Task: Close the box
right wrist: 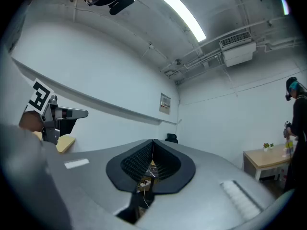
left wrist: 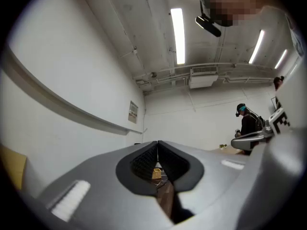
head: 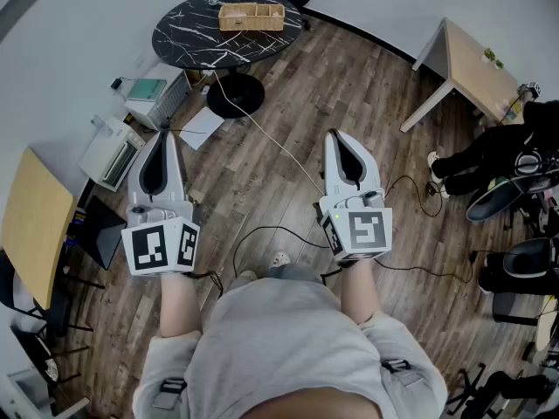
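The left tongs (head: 166, 135) and right tongs (head: 335, 136) are closed and empty, with the box (head: 251, 16) well ahead on the counter (head: 188, 33), midway between them, long axis crosswise, neither nearer.

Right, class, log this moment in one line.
left gripper: jaws shut, empty | right gripper: jaws shut, empty | box: on round table, untouched

Left gripper (head: 164, 143), right gripper (head: 343, 142) — closed, empty.
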`<action>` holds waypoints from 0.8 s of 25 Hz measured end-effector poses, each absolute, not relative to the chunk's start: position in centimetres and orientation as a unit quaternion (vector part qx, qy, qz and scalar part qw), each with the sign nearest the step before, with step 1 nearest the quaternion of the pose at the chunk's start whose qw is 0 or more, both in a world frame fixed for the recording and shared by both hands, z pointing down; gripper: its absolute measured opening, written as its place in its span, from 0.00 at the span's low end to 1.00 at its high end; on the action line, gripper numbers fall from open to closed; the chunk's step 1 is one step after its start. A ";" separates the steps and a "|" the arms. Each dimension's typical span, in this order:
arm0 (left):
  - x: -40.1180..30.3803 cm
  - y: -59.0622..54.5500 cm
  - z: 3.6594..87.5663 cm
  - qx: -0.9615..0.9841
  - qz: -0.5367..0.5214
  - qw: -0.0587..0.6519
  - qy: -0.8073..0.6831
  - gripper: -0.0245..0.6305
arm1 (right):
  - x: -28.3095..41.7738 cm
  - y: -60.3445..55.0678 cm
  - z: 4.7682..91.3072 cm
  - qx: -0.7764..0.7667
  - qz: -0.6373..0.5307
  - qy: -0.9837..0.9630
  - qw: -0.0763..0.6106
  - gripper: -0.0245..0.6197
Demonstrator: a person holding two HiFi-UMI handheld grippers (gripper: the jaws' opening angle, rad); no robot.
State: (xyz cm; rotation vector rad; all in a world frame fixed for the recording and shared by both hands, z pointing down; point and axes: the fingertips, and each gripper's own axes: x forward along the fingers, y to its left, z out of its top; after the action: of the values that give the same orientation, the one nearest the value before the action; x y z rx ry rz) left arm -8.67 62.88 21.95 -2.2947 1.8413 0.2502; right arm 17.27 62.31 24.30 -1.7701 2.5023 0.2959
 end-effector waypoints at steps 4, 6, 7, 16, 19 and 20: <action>-8.5 62.5 21.9 -0.775 0.084 0.097 0.619 0.13 | 17.2 62.0 24.1 -0.574 0.099 0.812 0.030 0.05; -8.2 62.2 21.8 -0.775 0.085 0.099 0.619 0.13 | 17.4 61.6 24.2 -0.573 0.099 0.813 0.032 0.05; -8.1 62.1 21.9 -0.775 0.085 0.099 0.619 0.13 | 17.4 61.4 24.2 -0.573 0.099 0.813 0.032 0.05; -7.3 59.9 21.6 -0.769 0.083 0.107 0.625 0.13 | 18.1 58.9 23.6 -0.564 0.102 0.818 0.049 0.05; -6.9 59.6 21.8 -0.763 0.086 0.110 0.631 0.13 | 18.4 58.3 23.9 -0.557 0.101 0.823 0.053 0.05; -6.8 59.6 21.9 -0.762 0.088 0.109 0.633 0.13 | 18.5 58.1 24.1 -0.554 0.101 0.825 0.051 0.05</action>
State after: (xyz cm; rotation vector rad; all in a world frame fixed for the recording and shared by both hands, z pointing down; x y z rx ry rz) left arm -6.76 59.57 21.86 -2.2401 1.8616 0.2580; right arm 18.52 58.13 24.05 -1.6871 2.5100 0.3084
